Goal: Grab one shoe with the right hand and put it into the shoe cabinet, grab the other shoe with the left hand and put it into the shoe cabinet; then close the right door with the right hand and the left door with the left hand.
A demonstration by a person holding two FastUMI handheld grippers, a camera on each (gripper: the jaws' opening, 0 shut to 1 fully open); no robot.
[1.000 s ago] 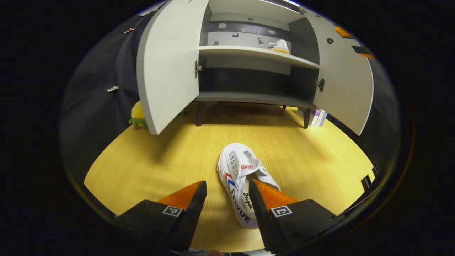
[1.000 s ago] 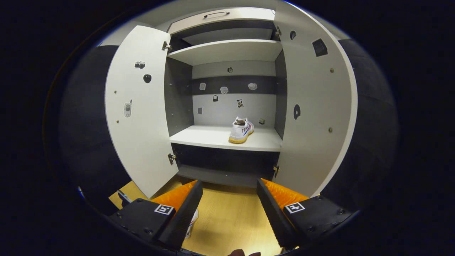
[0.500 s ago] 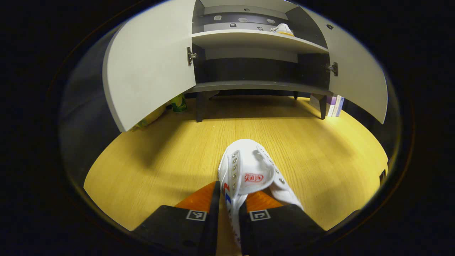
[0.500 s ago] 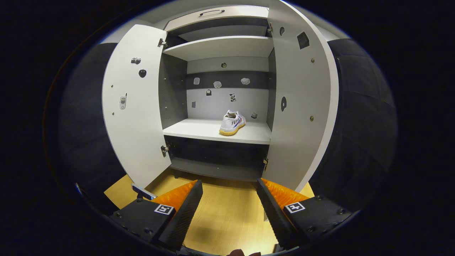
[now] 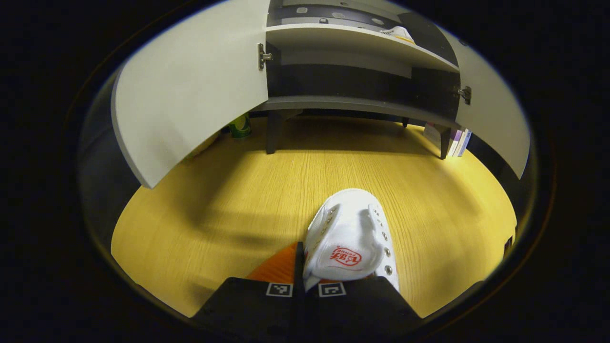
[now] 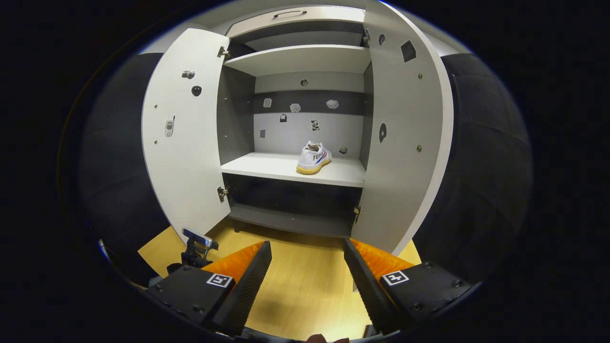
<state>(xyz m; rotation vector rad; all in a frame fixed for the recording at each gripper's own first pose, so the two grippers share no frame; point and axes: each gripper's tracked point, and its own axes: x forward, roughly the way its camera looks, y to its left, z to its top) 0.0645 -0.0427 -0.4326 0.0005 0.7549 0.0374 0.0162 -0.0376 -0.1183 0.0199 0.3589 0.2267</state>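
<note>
A white canvas shoe (image 5: 350, 236) with a red tongue patch lies toe-forward over the yellow wooden floor, and my left gripper (image 5: 305, 281) is shut on the side wall at its heel end. The grey shoe cabinet (image 5: 352, 102) stands ahead with both doors swung open. The other white shoe (image 6: 313, 158) rests on the middle shelf (image 6: 286, 167), right of centre; its edge also peeks in as the shoe (image 5: 399, 33) in the left gripper view. My right gripper (image 6: 307, 281) hangs open and empty above the floor in front of the cabinet (image 6: 305, 85).
The left door (image 6: 183, 138) and right door (image 6: 405, 133) flank the opening. A green can (image 5: 239, 126) sits behind the left door (image 5: 190, 90). Books (image 5: 458, 142) lean by the cabinet's right leg. The other hand's device (image 6: 198, 245) shows at the lower left of the right gripper view.
My left gripper came down over the shoe and shut on its heel side; the shoe now sits tilted in the jaws. My right gripper drew back a little from the cabinet, still open.
</note>
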